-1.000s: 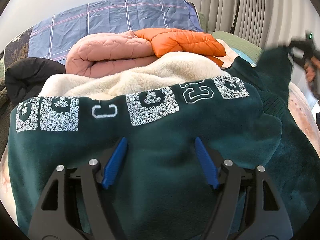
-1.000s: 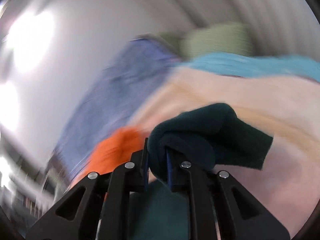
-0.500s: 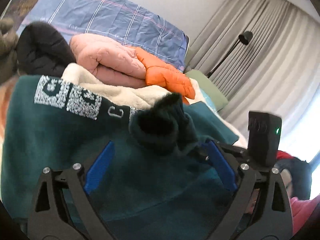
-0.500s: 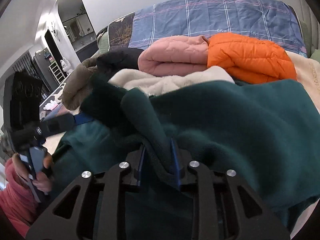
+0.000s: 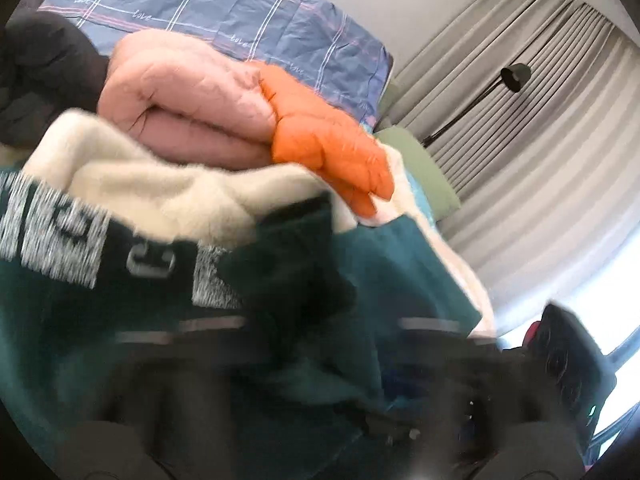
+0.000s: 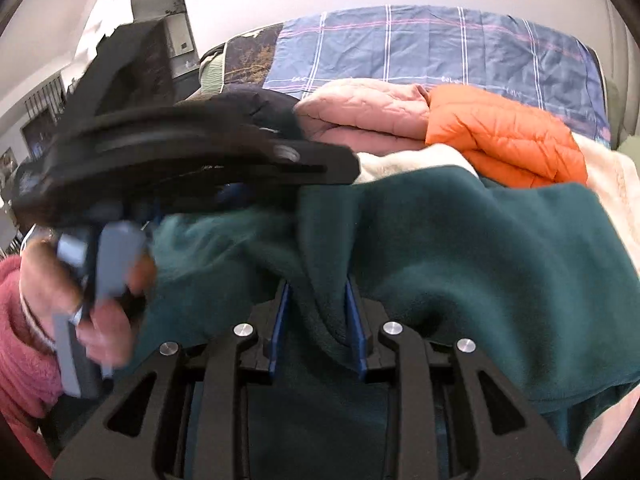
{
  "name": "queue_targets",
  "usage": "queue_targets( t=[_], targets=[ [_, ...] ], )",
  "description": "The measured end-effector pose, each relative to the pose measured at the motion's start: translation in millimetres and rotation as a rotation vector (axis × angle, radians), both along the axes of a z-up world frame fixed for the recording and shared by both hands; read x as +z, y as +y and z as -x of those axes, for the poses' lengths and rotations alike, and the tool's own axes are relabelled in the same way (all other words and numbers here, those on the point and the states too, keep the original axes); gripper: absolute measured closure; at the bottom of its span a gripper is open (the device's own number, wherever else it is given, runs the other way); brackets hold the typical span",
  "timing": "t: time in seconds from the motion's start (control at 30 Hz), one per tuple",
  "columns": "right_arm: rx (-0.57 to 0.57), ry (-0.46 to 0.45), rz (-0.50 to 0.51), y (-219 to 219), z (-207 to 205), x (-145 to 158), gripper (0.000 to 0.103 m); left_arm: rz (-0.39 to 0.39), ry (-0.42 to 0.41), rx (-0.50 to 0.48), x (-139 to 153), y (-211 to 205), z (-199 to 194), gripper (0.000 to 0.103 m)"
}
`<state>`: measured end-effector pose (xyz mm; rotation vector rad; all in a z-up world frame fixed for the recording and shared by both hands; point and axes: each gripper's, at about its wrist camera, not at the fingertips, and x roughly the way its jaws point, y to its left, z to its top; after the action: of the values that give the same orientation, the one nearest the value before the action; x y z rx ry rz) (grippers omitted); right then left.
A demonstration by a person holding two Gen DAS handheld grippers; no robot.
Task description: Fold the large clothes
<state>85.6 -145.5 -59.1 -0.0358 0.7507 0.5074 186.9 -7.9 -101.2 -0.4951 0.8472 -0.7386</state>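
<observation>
A dark green sweatshirt (image 5: 100, 340) with sequined letters lies spread on the bed, also filling the right wrist view (image 6: 480, 248). Its sleeve (image 5: 296, 264) is folded across the chest. My left gripper (image 5: 312, 320) is blurred by motion and its jaws are closing on the bunched sleeve end. From the right wrist view the left gripper (image 6: 240, 196) is seen side-on with green cloth drawn up to its pads. My right gripper (image 6: 318, 312) is shut on an upright fold of the sleeve (image 6: 324, 248) that fills the gap between its blue pads. The right gripper's housing (image 5: 568, 360) shows low on the right.
Behind the sweatshirt lie a cream fleece (image 5: 160, 188), a folded pink quilted jacket (image 5: 180, 108), an orange puffer (image 5: 332, 148) and a black garment (image 5: 36, 80). Blue plaid bedding (image 5: 224, 12) is at the back, curtains (image 5: 540, 140) and a lamp (image 5: 516, 76) at the right. A hand (image 6: 100, 292) in a red sleeve holds the left gripper.
The right gripper swung the sleeve from the right side across the sweatshirt's chest, then stayed still. The left jaws went from wide open to closing on the sleeve end, and the left gripper rose and rolled.
</observation>
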Motion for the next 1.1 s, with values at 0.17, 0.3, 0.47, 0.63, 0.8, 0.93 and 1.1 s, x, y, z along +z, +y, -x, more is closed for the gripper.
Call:
queue_targets(
  t=[0.17,0.3,0.47,0.63,0.8,0.93,1.1],
  targets=[
    [-0.011,-0.162,-0.128,-41.0,28.7,51.0,0.042,0.069,-0.227,0.01,72.8,31.2,28.8,0.087],
    [-0.117,-0.212,-0.247,-96.9,40.3,78.4,0.037,0.049,-0.396,0.114,111.7,87.8,66.2,0.087],
    [-0.311,-0.046,-0.103,-119.3,9.4,30.4,0.037,-0.106,-0.226,0.257,43.6,146.4,55.1,0.071],
    [-0.353,0.114,0.028,-103.7,-14.9,-23.2,0.037,-0.124,-0.031,0.405,-18.0,188.9,52.9,0.039],
    [-0.307,-0.016,0.043,-94.8,-14.6,26.1,0.037,-0.192,-0.241,0.438,44.1,179.5,74.1,0.038],
    [-0.322,-0.092,0.015,-92.2,-29.4,49.1,0.037,-0.199,-0.323,0.288,69.1,131.6,69.9,0.033],
    [-0.341,0.019,-0.054,-104.1,-57.4,19.3,0.04,-0.394,-0.245,0.155,20.1,65.3,48.5,0.03]
  ],
)
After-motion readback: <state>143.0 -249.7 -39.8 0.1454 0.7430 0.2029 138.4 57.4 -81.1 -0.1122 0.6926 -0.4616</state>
